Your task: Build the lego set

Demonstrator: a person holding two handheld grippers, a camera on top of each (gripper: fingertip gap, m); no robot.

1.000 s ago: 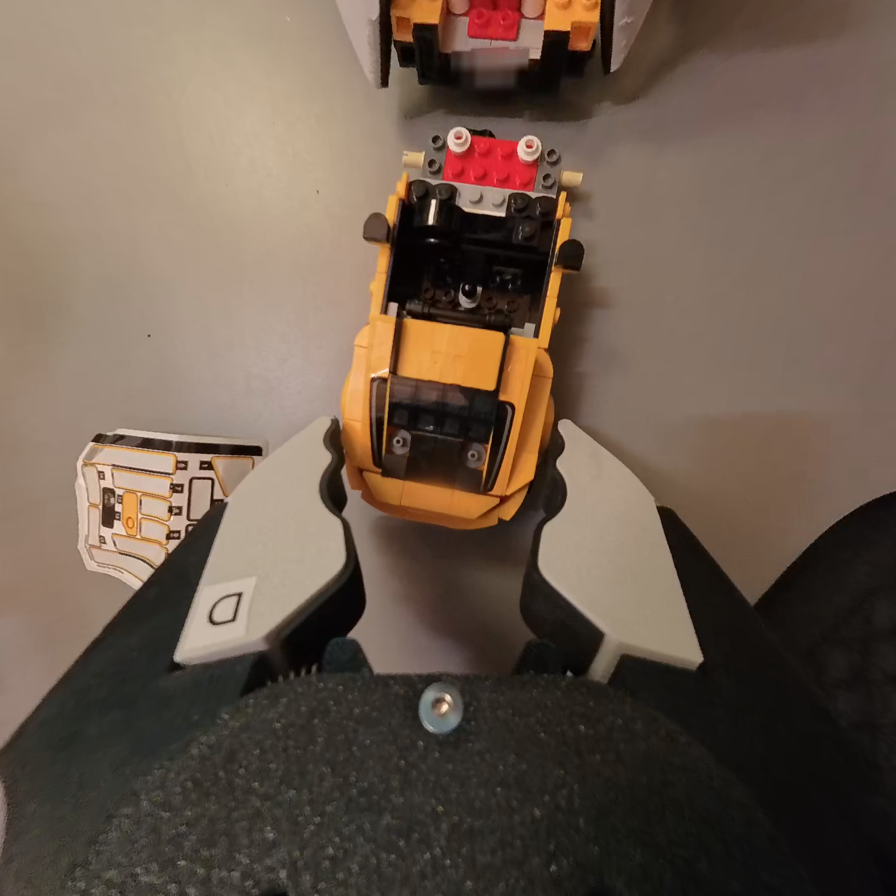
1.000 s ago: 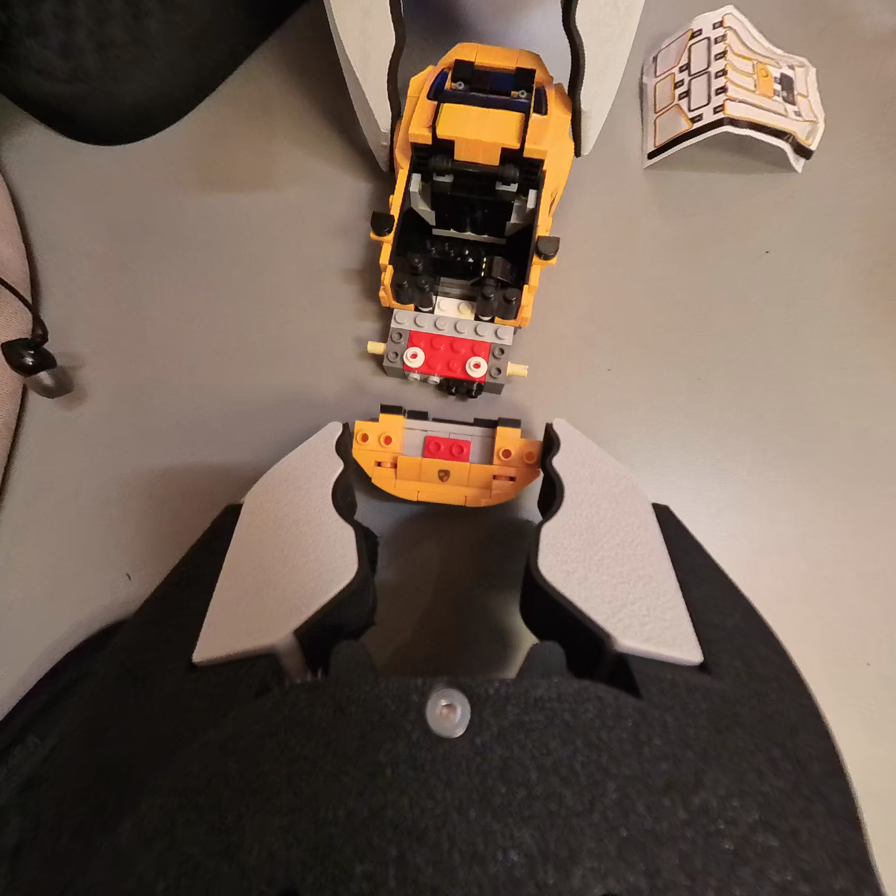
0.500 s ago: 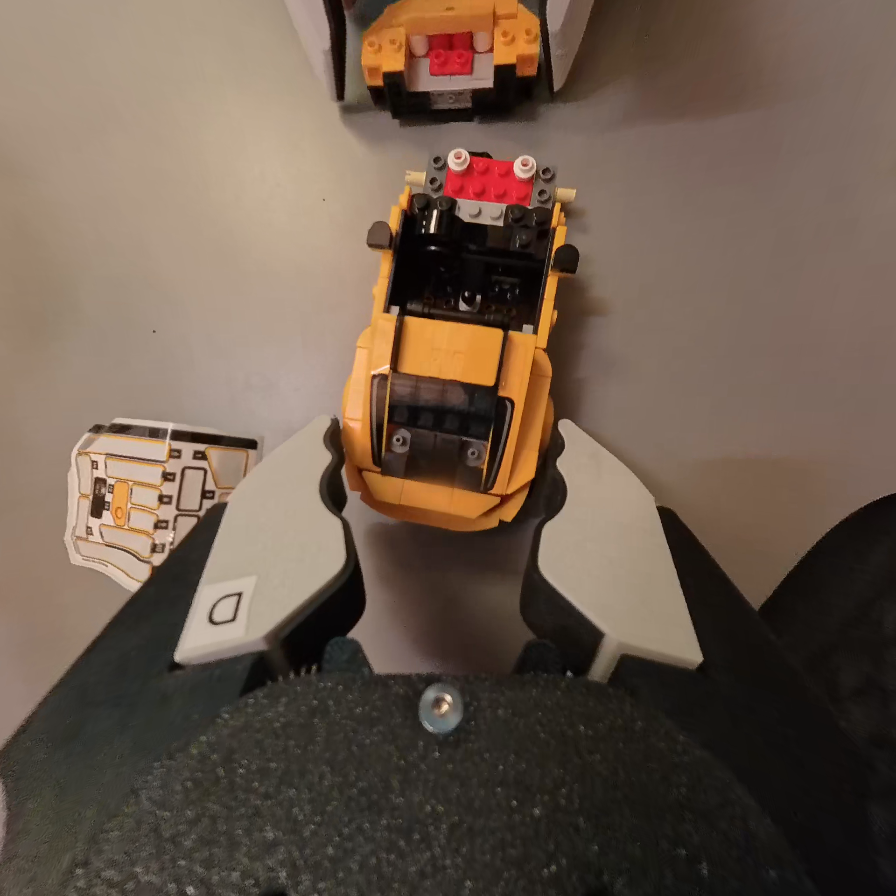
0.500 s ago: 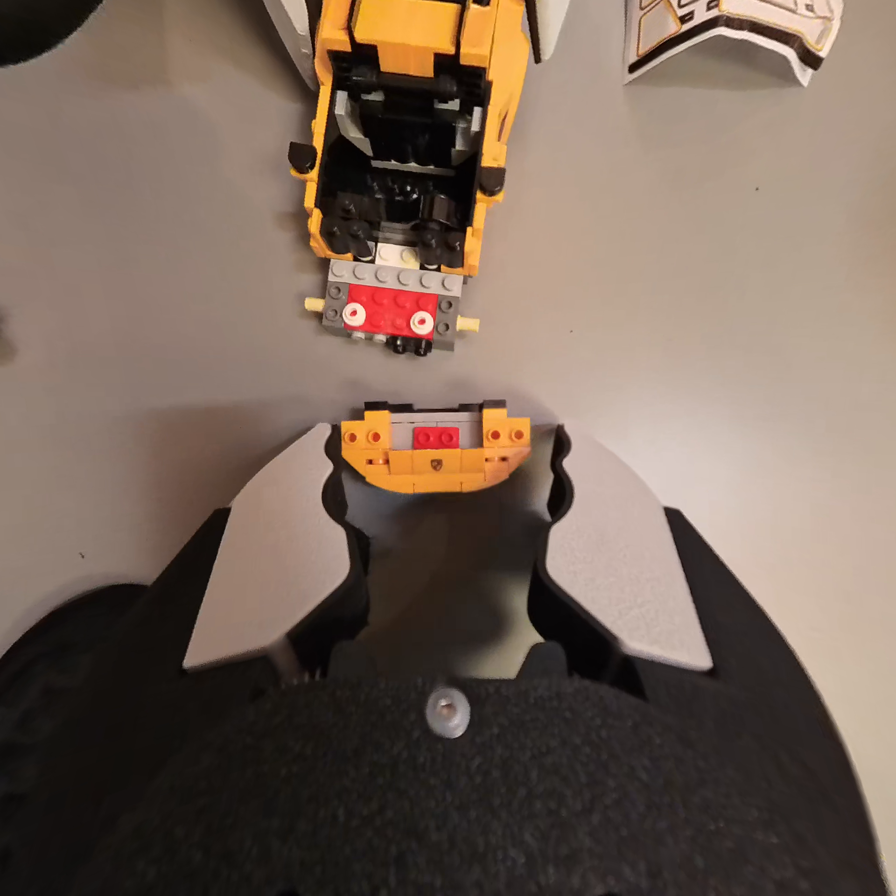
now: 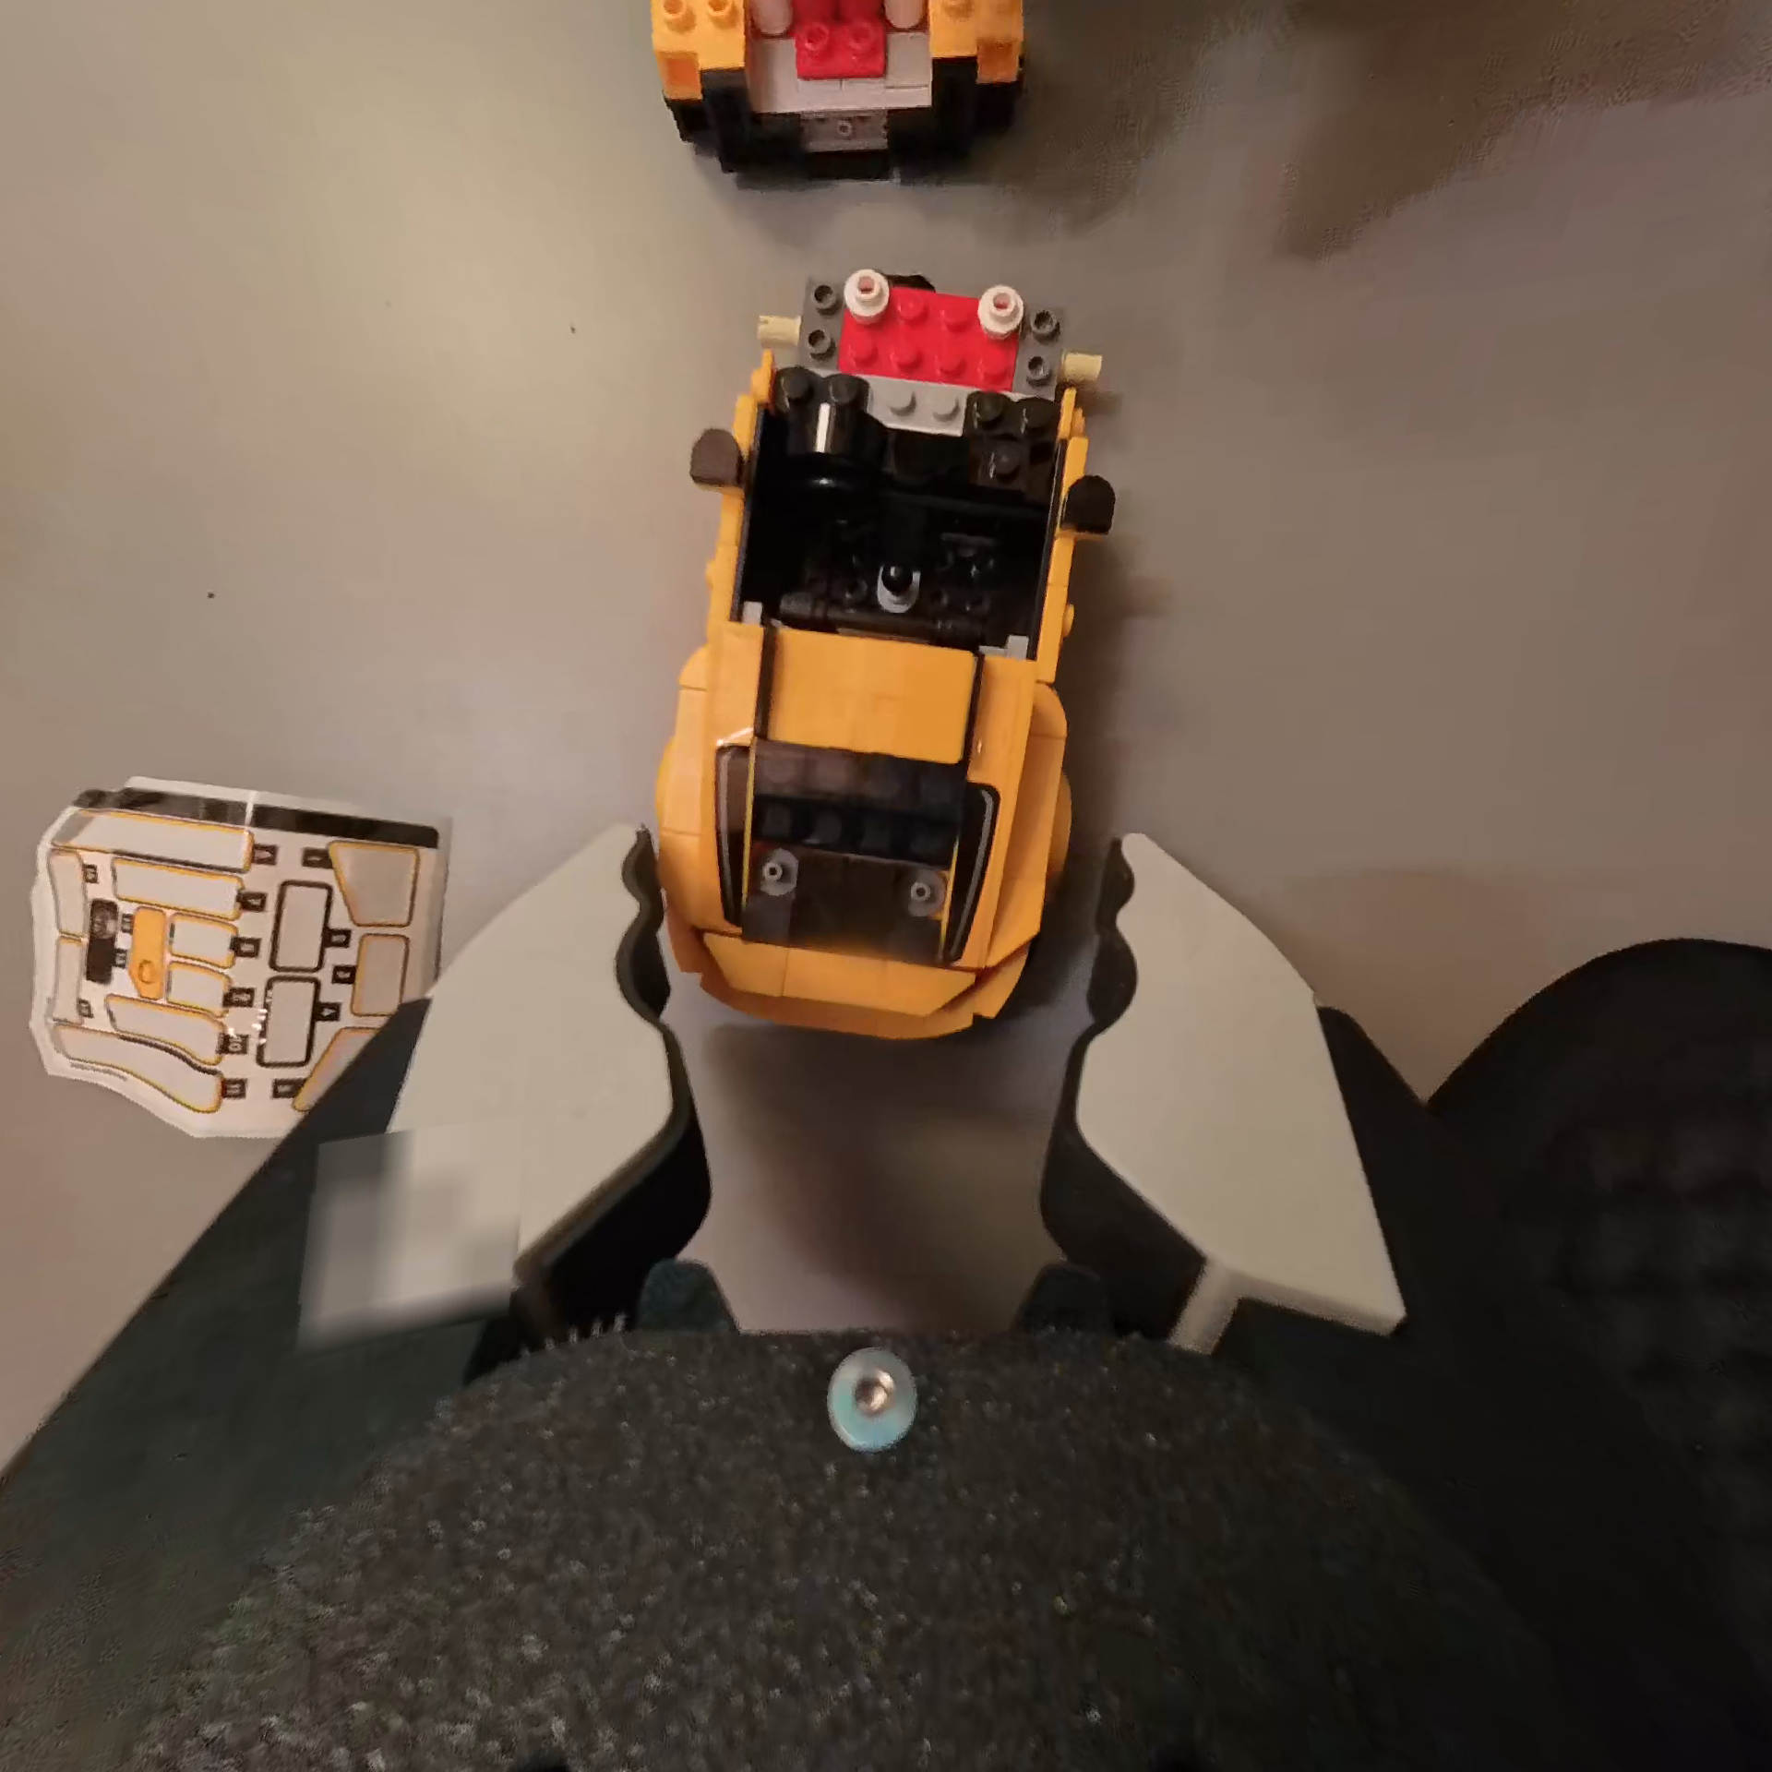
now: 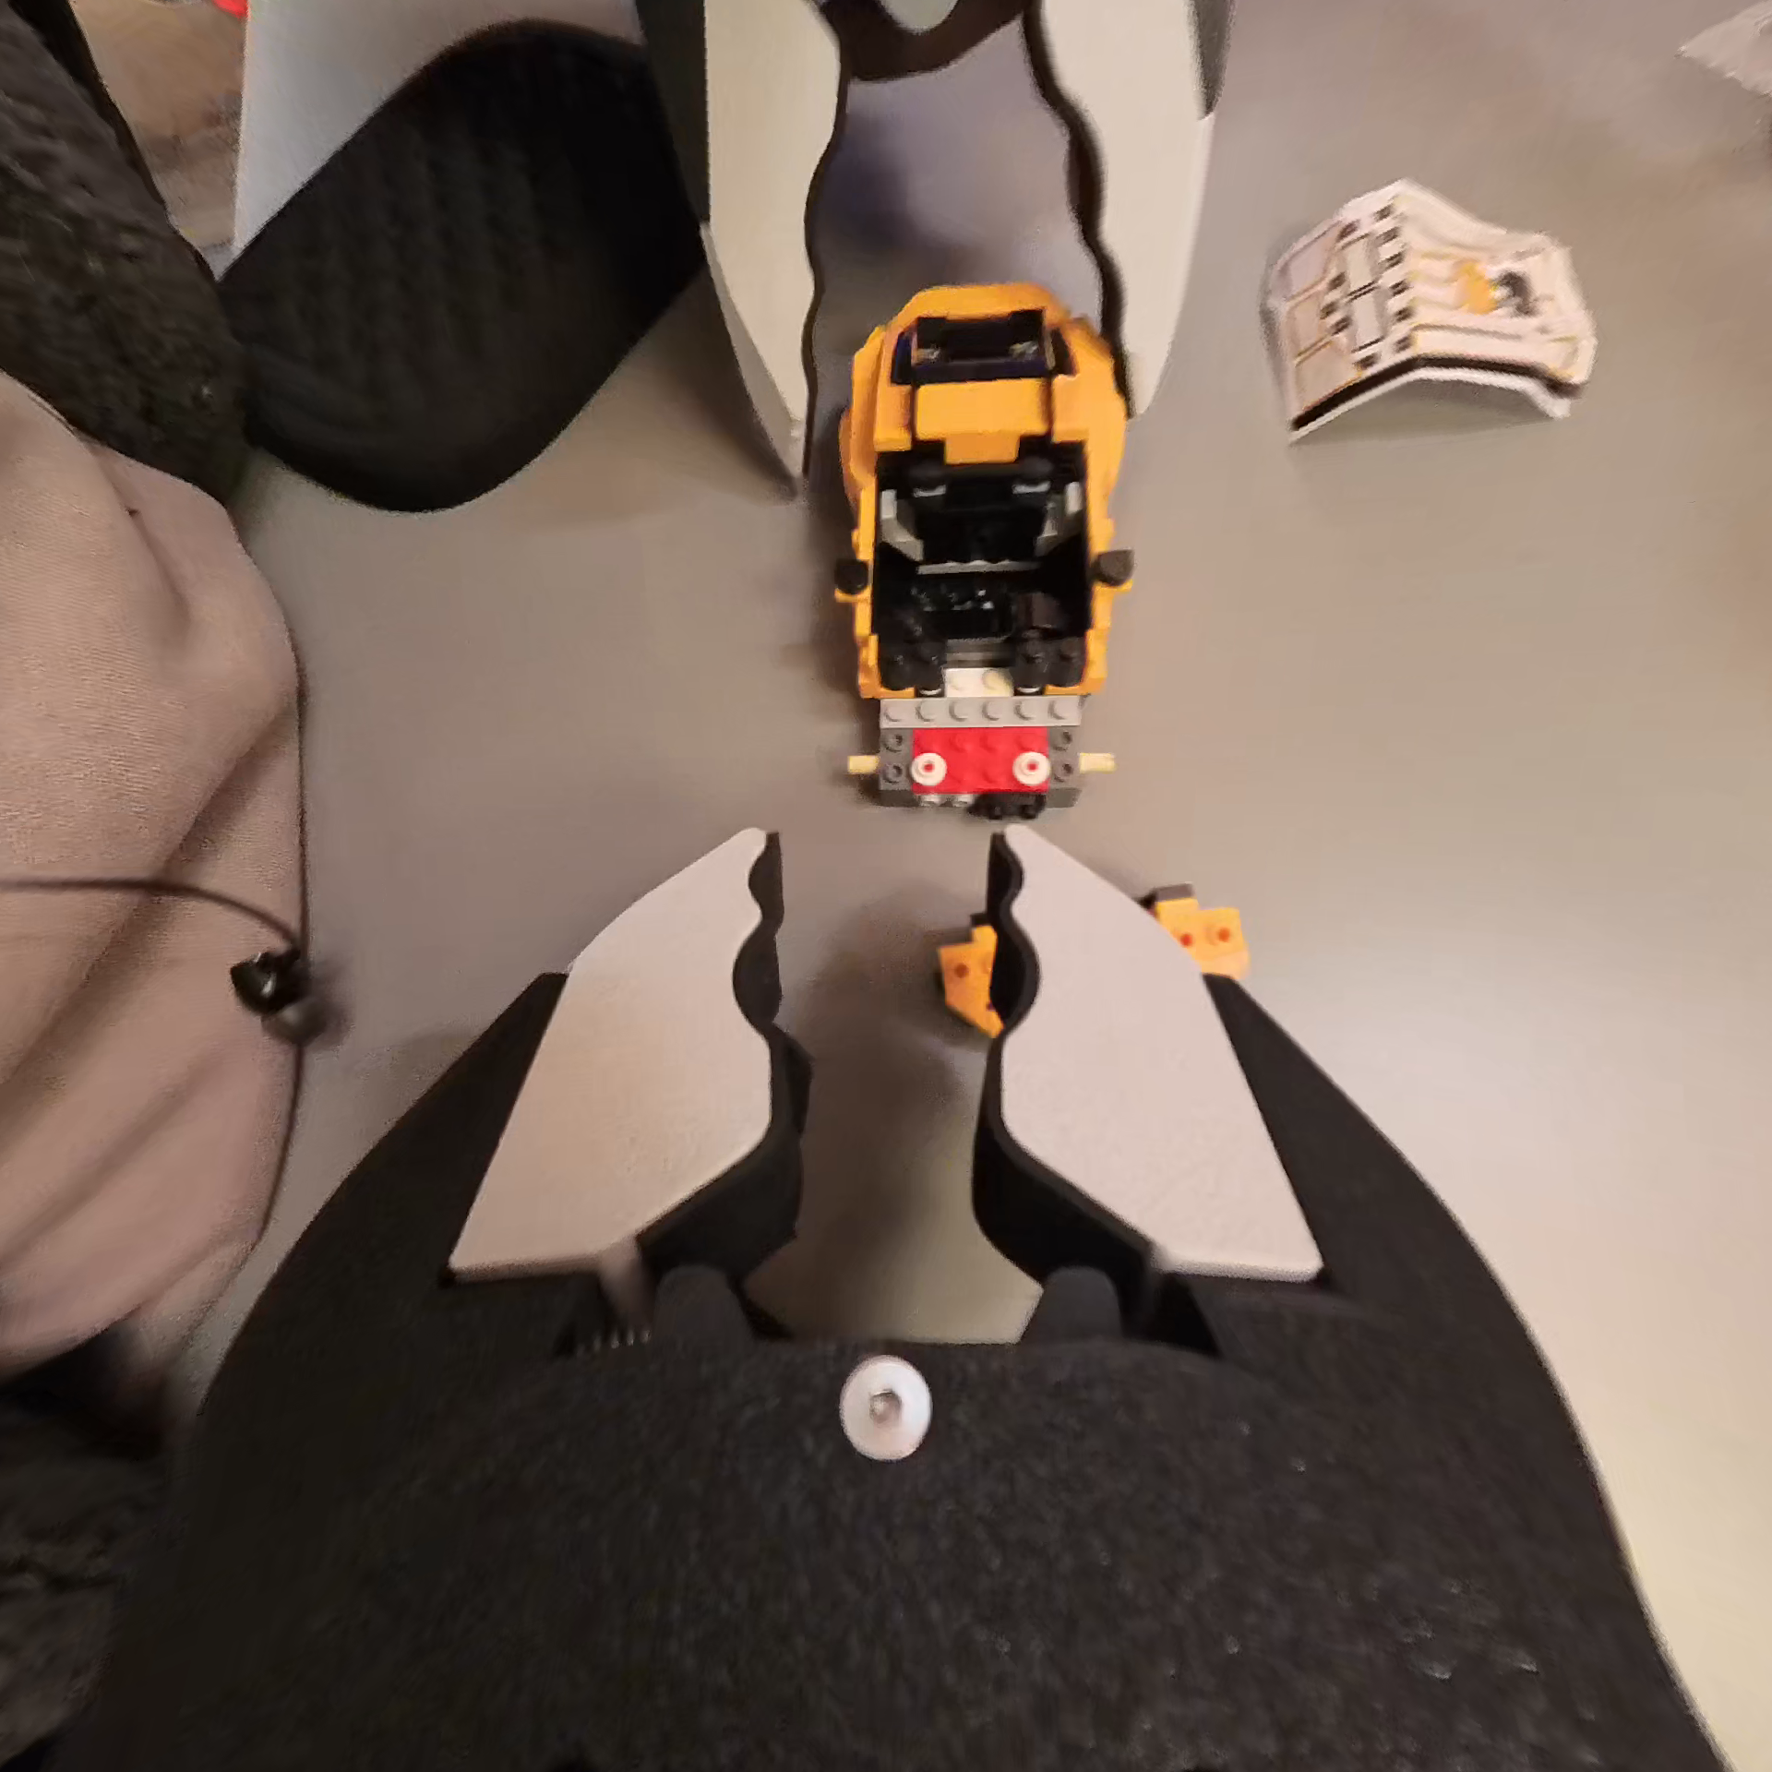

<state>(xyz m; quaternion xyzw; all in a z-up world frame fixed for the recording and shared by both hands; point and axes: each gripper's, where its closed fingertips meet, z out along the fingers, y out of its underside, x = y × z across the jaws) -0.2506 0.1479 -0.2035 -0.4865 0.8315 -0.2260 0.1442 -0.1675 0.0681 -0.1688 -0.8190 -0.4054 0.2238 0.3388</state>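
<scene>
The orange Lego car (image 5: 868,767) stands on the grey table, its open black cabin and red-and-grey stud plate (image 5: 925,340) at the far end. My left gripper (image 5: 877,920) is open, its fingers on either side of the car's near end. The car (image 6: 978,537) also shows in the right wrist view, with the left gripper (image 6: 968,431) straddling it. My right gripper (image 6: 882,863) is partly closed with nothing between its fingers. The orange bumper piece (image 6: 1199,935) lies on the table, mostly hidden under the right finger. It also shows in the left wrist view (image 5: 834,77).
A curled sticker sheet (image 5: 230,949) lies left of the car; it also shows in the right wrist view (image 6: 1429,307). A person's beige sleeve (image 6: 125,767) and a black cord with an earbud (image 6: 273,988) are at the left. A black mesh object (image 5: 1582,1151) is at the lower right. Tip to tip, the grippers are about 12 cm apart.
My right gripper has let go of the bumper piece, lifted and narrowed; the piece now lies under its right finger. My left gripper stays around the car.
</scene>
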